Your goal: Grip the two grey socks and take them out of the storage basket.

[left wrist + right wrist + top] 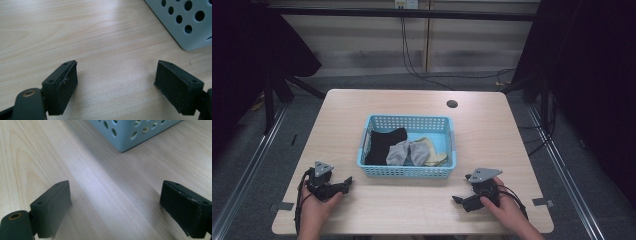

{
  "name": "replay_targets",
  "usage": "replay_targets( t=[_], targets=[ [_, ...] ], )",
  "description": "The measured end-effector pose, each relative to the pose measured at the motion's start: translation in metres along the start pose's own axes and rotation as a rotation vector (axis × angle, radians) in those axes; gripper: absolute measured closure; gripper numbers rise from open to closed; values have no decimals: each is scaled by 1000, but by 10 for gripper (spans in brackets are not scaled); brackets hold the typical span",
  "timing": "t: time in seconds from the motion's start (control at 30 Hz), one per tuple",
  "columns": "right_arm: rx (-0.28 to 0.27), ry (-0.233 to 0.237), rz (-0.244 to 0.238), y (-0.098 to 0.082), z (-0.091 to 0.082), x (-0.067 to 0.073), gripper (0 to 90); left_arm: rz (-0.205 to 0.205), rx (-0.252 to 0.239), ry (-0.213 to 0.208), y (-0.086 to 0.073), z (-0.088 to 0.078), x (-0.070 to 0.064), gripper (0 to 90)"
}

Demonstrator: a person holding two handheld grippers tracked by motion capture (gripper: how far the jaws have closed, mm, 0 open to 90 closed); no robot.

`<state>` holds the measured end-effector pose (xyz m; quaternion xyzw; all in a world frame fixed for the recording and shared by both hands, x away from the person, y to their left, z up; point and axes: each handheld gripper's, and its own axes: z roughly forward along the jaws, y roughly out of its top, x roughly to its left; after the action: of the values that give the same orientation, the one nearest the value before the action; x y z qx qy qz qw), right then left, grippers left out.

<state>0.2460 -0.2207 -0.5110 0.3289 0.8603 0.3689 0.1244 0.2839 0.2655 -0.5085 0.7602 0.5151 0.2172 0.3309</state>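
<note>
Two hand-held black two-jaw grippers rest low over the near part of the pale wood-grain desk [492,130], one in each of the person's hands. The left gripper [346,182] sits near the desk's near left corner, its jaws spread wide with nothing between them; in the left gripper view bare wood lies between the two black pads, and a corner of the basket shows at the upper right. The right gripper [458,199] sits toward the near right, its jaws likewise released and empty over bare wood, pointing leftward toward the basket's near right corner.

Just beyond both grippers, in the middle of the desk, stands the light blue perforated plastic basket [406,171], apart from either gripper. Inside it lie a black cloth [382,143] at the left, a crumpled grey cloth [404,153] in the middle, and a beige cloth [431,150] at the right, the grey one overlapping its neighbours.

Farther off, a small dark round hole [452,104] marks the desk's far side.
</note>
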Motion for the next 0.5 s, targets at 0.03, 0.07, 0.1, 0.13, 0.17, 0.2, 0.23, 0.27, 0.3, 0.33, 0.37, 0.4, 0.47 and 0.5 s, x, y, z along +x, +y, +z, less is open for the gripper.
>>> replay_targets(
  t=[0.03, 0.07, 0.1, 0.13, 0.17, 0.2, 0.23, 0.27, 0.3, 0.33, 0.37, 0.4, 0.47, 0.5],
  targets=[
    [-1, 0, -2, 0, 0, 0, 95, 0, 0, 0, 0, 0, 0, 174],
    [0, 0, 0, 0, 0, 0, 95, 1, 0, 2, 0, 0, 0, 174],
    [1, -1, 0, 0, 0, 0, 96, 1, 0, 2, 0, 0, 0, 173],
    [-1, 0, -1, 0, 0, 0, 95, -2, 0, 4, 0, 0, -1, 171],
    [1, 0, 0, 0, 0, 0, 95, -3, 0, 4, 0, 0, -1, 170],
    [0, 0, 0, 0, 0, 0, 95, -3, 0, 4, 0, 0, -1, 170],
    [0, 0, 0, 0, 0, 0, 96, -4, 0, 4, 0, 0, -1, 170],
    [0, 0, 0, 0, 0, 0, 96, -5, 0, 6, 0, 0, -1, 170],
    [0, 0, 0, 0, 0, 0, 96, -5, 0, 6, 0, 0, -1, 169],
    [1, 0, 0, 0, 0, 0, 95, -12, 2, 4, 0, 0, -2, 165],
    [1, 0, 0, 0, 0, 0, 95, -12, 2, 4, 0, 0, -2, 161],
    [1, 0, 0, 0, 0, 0, 96, -18, 4, 4, 0, 0, -3, 156],
    [0, 0, 0, 0, 0, 0, 95, -23, 26, -2, 3, -1, -3, 159],
    [0, 0, -1, 0, 0, 0, 95, -35, 44, -6, 5, -2, -3, 172]
  ],
)
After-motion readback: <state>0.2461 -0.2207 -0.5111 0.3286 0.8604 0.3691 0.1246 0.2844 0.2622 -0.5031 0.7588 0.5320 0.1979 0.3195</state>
